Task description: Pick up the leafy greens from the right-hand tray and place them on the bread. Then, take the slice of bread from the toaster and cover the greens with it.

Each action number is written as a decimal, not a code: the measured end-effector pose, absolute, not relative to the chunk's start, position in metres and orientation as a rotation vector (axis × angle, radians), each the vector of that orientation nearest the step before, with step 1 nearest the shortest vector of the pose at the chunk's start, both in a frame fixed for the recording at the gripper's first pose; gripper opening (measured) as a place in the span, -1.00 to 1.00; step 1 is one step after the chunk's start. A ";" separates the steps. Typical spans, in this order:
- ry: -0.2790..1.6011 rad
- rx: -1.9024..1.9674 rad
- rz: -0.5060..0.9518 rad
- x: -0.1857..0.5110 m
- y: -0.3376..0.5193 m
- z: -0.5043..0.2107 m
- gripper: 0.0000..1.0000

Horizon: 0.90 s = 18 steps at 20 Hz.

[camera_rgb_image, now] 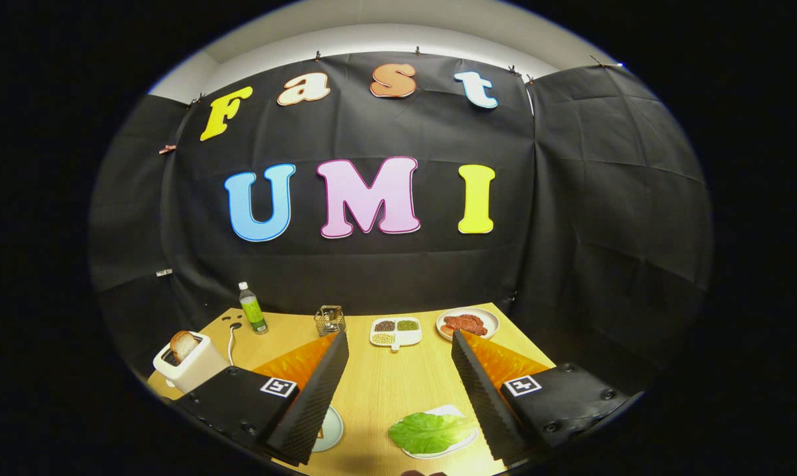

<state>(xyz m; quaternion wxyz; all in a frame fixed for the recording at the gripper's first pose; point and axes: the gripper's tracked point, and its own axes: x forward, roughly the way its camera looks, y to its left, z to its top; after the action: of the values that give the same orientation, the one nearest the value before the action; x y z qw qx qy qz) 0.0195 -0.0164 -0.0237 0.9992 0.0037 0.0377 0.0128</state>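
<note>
My gripper (398, 350) hangs open above the wooden table (385, 383), nothing between its fingers. Below and between the fingers, close to the right one, the green leafy greens (428, 431) lie on a white tray (438, 453). By the left finger a pale plate (329, 430) peeks out, mostly hidden; the bread on it is barely visible. Left of the left finger stands a white toaster (190, 363) with a slice of bread (184, 344) sticking up out of its slot.
Beyond the fingers lie a divided white dish of beans (396, 332), a plate of red meat (467, 324), a small wire holder (330, 320) and a green bottle (252, 308). The toaster's cord (231, 340) trails on the table. Black cloth walls close the back and right.
</note>
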 end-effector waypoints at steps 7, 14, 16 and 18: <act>0.150 0.018 0.059 0.035 -0.026 -0.053 0.95; 0.334 0.000 0.124 0.043 -0.042 -0.130 0.95; 0.381 -0.022 0.141 0.044 -0.048 -0.151 0.95; 0.421 -0.037 0.159 0.047 -0.054 -0.174 0.95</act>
<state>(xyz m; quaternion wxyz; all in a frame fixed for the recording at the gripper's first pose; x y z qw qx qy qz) 0.0471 -0.0543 -0.1742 0.9746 -0.0183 0.2088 0.0789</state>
